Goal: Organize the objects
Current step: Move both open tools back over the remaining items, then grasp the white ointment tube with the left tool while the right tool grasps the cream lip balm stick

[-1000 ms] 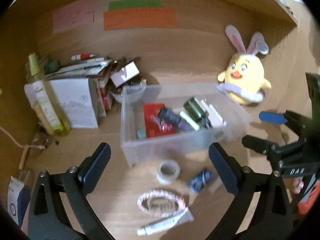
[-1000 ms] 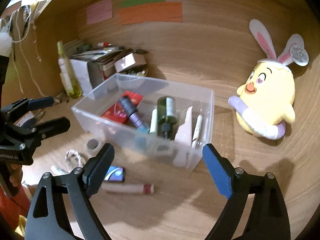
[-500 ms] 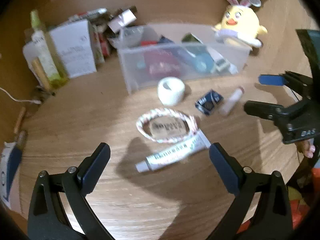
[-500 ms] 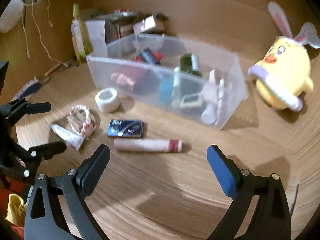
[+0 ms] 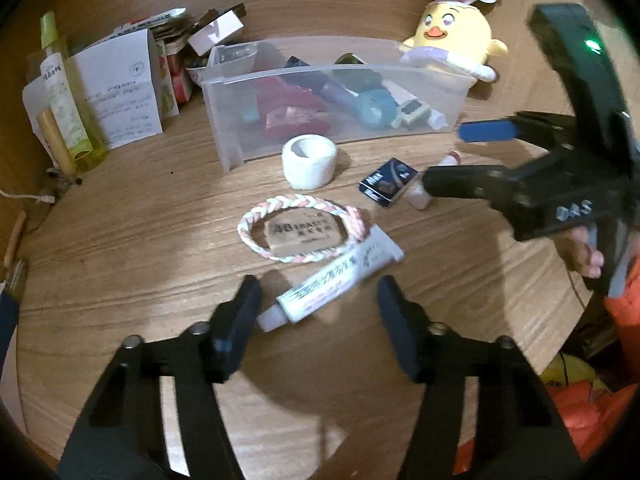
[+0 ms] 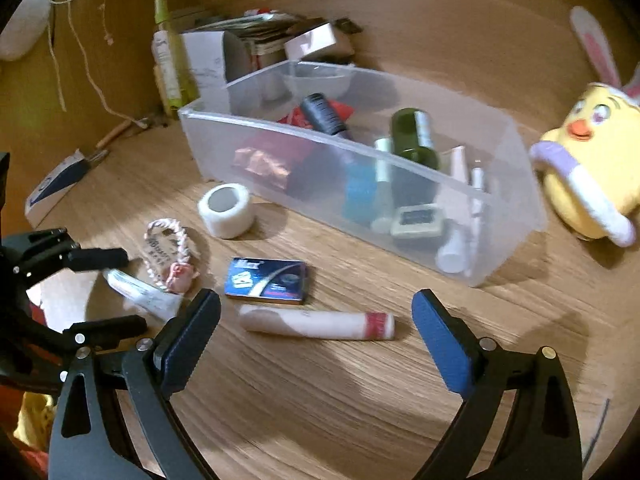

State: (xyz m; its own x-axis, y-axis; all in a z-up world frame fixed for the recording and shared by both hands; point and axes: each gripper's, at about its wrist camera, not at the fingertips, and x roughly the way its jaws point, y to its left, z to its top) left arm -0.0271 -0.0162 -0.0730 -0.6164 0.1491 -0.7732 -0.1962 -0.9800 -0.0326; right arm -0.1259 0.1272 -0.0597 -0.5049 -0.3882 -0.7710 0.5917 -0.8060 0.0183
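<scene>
Between the black fingers of the left gripper [image 5: 316, 312] a white ointment tube [image 5: 340, 278] is being straddled on the wooden worktop [image 5: 120, 248]; the jaws have just been closing but are still parted, and the pads are not yet being pressed on the tube. Just behind the tube a pink-and-white braided bracelet [image 5: 302, 232] is lying around a small brown printed card [image 5: 304, 232], and the tube's flat end appears to be touching the braid, though blur is making that hard to judge. Farther back, a white tape roll [image 5: 309, 162] is standing just in front of the clear plastic bin [image 5: 332, 76], which is being filled with bottles, tubes and a red packet. A dark blue small box [image 6: 266, 282] is lying beside a white stick with a red band [image 6: 318, 324]. Above that stick the right gripper [image 6: 316, 334] is being held with its blue-padded jaws spread wide and nothing between them. Beyond the bin's right end a yellow chick plush with rabbit ears [image 5: 454, 36] is sitting.
</scene>
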